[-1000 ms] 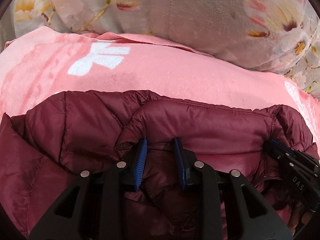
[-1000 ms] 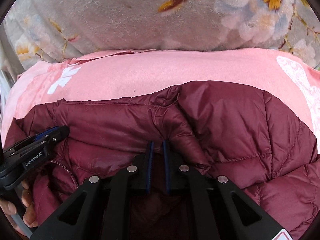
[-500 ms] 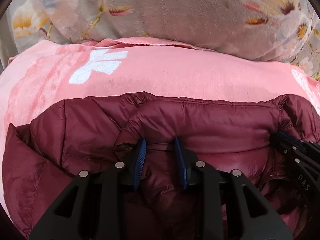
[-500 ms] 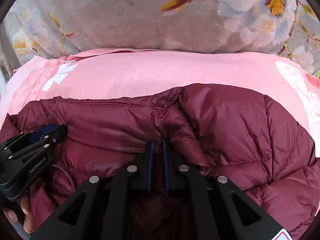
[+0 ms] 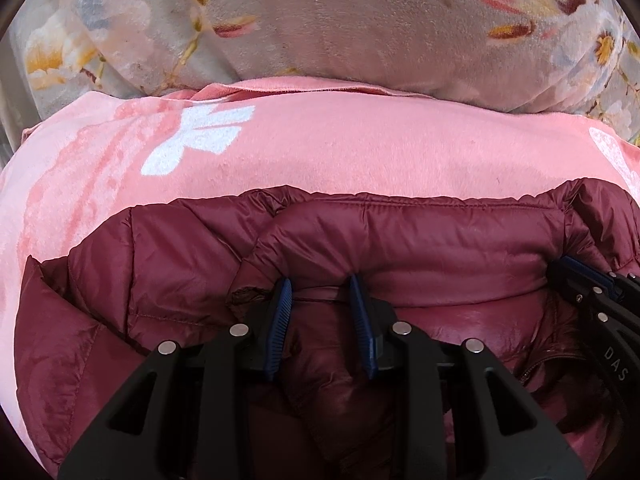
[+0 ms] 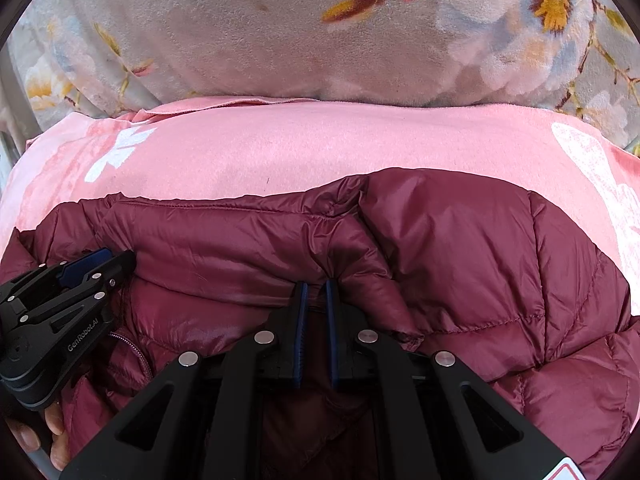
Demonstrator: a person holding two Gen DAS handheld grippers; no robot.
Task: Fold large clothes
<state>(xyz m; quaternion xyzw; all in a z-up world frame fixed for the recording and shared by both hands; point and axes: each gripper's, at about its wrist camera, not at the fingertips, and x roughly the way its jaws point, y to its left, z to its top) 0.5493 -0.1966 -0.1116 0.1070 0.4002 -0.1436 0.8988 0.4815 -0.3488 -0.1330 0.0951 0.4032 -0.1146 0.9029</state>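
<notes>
One maroon puffer jacket point(image 5: 420, 256) is all you have to fold, and it lies on the pink blanket point(image 5: 360, 152), its collar edge running across the far side and its quilted body bunched toward you. Two grippers are on it, both at the collar. Your left gripper point(image 5: 320, 292) has a thick roll of the collar between its two blue pads point(image 5: 280, 320), which stand a fair way apart with the fabric filling the gap and pressed against both, so it is clamped on the jacket. Your right gripper point(image 6: 315, 292) has its two fingers almost together, nipping a thin fold of the collar where the fabric puckers around the tips. Each camera catches the other tool at its edge: the left one appears at the lower left of the right wrist view, with part of one hand point(image 6: 52, 436) wrapped round its handle. One zipper point(image 6: 134, 350) shows beside that tool, running down the jacket's front. Behind the pink blanket sits one grey floral blanket point(image 6: 280, 40), heaped up. Two white flower prints mark the pink blanket, one at the far left point(image 5: 200, 136) and one at the right edge.
</notes>
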